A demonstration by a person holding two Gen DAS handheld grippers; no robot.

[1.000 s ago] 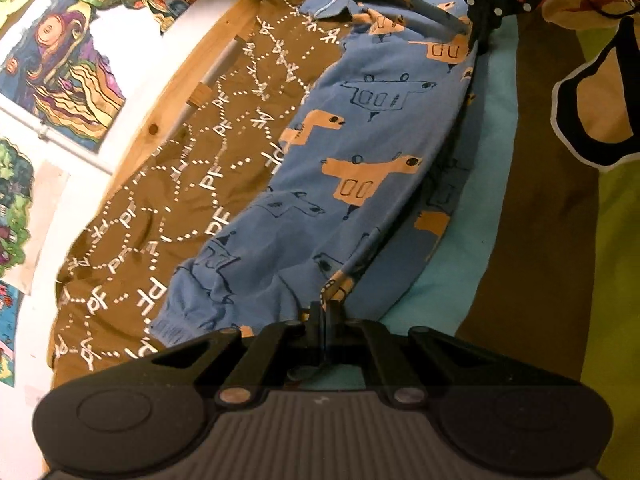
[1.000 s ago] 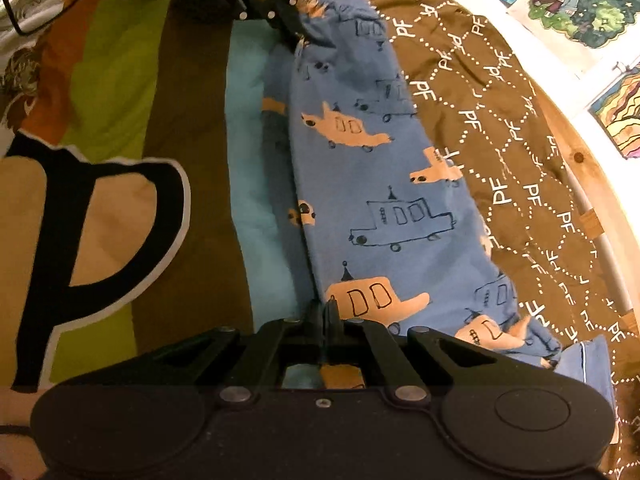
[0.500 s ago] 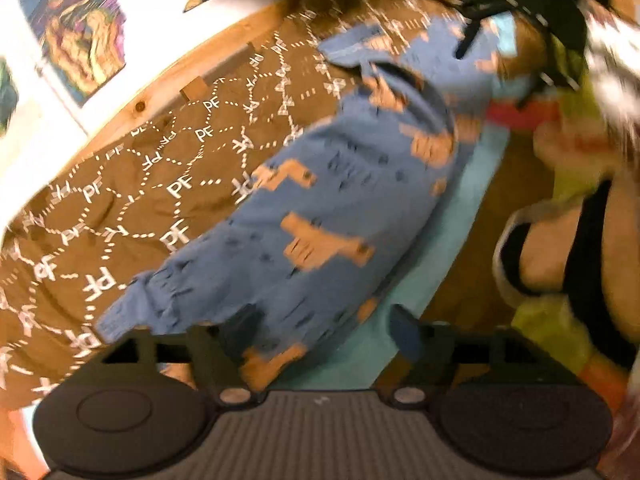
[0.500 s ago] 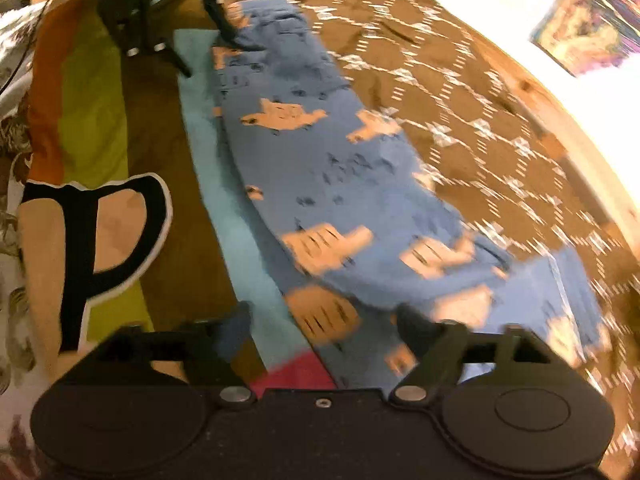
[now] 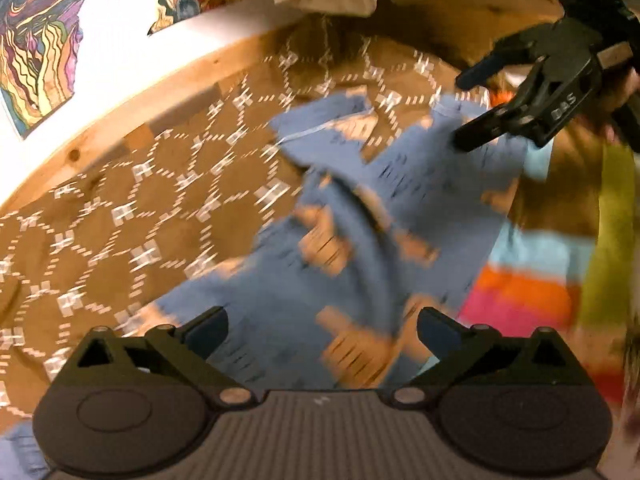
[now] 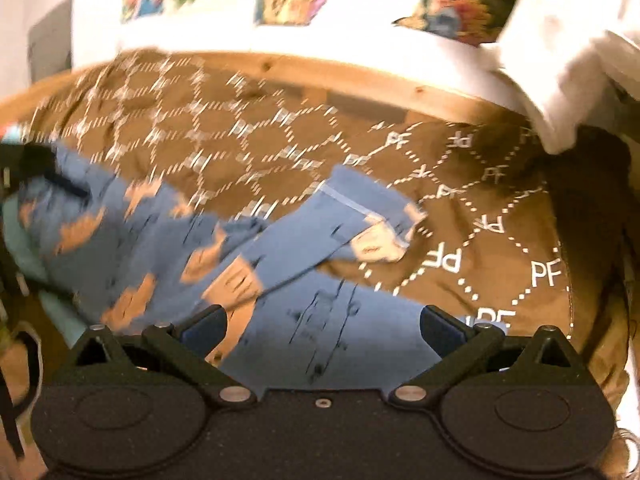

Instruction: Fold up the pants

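Nearest in the left wrist view, the black left gripper [image 5: 322, 330] is opening, its jaws spread wide with nothing pinched; only cloth lies below the gap. That cloth is the pair of blue cotton pants printed with orange vehicles [image 5: 372, 232], lying loose and rumpled on the bed, stretched from just under this gripper away toward the far right. There the black right gripper [image 5: 464, 108] hangs over the other end of the pants, jaws parted, and I cannot tell whether its lower fingertip touches the fabric.

In the right wrist view, the right gripper [image 6: 324, 330] is likewise opening, jaws apart and empty, with the pants [image 6: 192, 248] spread beneath and running off to the left; one end is folded back, showing a pale seam.

Under the pants lies a brown bedspread with white dotted hexagons and "PF" letters [image 6: 460, 184], beside a striped blanket of turquoise, orange, pink and green [image 5: 532, 280]. Beyond runs a pale wooden bed rail [image 6: 360, 76], then a white wall with colourful drawings [image 5: 36, 40].
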